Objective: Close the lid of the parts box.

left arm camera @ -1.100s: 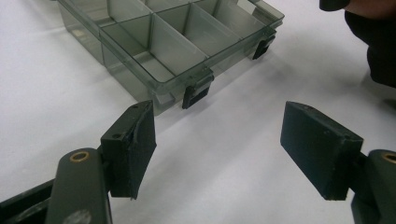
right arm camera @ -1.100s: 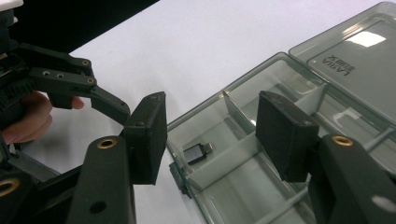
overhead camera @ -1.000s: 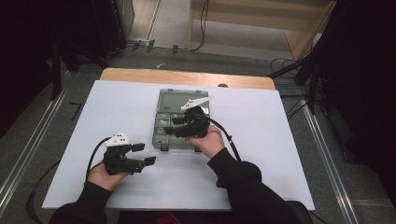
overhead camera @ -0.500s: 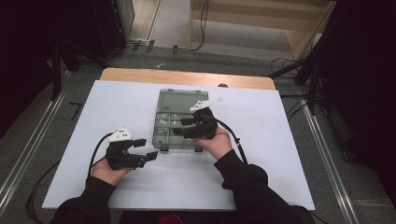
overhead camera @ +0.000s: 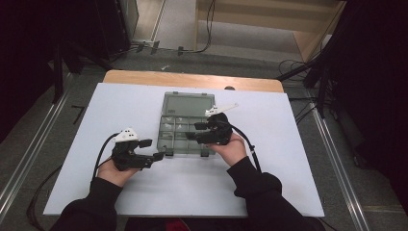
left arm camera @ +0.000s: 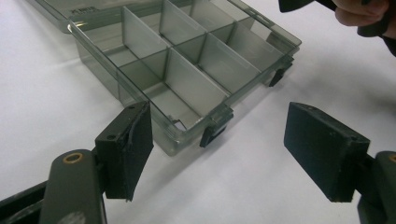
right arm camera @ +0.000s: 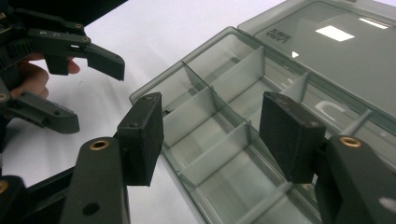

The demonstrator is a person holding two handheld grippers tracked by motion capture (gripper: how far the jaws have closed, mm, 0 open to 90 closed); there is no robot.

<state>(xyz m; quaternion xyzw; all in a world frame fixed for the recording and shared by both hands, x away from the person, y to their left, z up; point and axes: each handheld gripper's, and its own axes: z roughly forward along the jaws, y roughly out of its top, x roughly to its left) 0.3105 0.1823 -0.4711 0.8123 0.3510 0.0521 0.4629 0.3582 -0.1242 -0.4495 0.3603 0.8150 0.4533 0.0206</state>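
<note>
The open compartment box (overhead camera: 185,126) sits mid-table on the white sheet (overhead camera: 288,159), and with your right gripper (overhead camera: 192,132) spread empty over its dividers and your left gripper (overhead camera: 155,149) spread beside its front latch (left arm camera: 215,125), a careless nudge could skid this light box or snag a divider.

Lab: rail-framed table (overhead camera: 288,192), floor cables (overhead camera: 207,29)
</note>
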